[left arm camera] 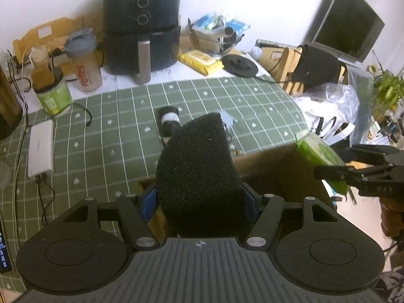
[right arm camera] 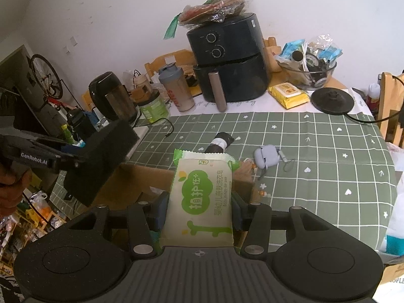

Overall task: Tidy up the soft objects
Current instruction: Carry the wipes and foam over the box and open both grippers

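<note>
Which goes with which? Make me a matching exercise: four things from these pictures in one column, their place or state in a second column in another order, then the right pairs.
Things:
1. black sponge
2. green-and-white soap pack
3. yellow wipes pack
4. lilac earbud case

Places or states:
A. lies on the checked cloth, held by nothing
B. clamped in the right gripper
C. lies beside the black air fryer
D. clamped in the left gripper

Pairs: 1-D, 2-B, 3-C, 4-A
</note>
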A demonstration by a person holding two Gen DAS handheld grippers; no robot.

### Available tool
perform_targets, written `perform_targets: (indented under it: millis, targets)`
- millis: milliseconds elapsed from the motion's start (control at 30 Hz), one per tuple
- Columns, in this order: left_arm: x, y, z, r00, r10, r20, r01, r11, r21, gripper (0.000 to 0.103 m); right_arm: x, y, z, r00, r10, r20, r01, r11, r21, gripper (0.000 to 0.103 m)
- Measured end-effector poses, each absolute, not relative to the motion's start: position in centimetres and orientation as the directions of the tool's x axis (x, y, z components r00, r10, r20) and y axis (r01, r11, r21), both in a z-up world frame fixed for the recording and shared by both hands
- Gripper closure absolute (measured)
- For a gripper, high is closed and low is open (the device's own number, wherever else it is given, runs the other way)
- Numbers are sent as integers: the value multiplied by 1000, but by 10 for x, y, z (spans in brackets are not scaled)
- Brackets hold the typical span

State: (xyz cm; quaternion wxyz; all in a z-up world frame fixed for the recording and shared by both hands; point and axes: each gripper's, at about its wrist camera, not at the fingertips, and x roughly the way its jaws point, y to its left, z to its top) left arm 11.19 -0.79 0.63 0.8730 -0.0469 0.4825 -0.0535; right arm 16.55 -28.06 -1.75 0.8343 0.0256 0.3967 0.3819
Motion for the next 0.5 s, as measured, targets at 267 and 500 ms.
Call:
perform_targets:
  millis: [267, 500]
  targets:
    - [104, -24, -20, 443, -115, -889, 40, 993, -109, 21, 154, -281, -21, 375, 657, -654, -610, 706, 360, 51]
    - [90, -30, -22, 465, -100, -880, -8, 993, -117, 18, 145, -278, -24, 358, 637, -682, -597, 718, 358, 51]
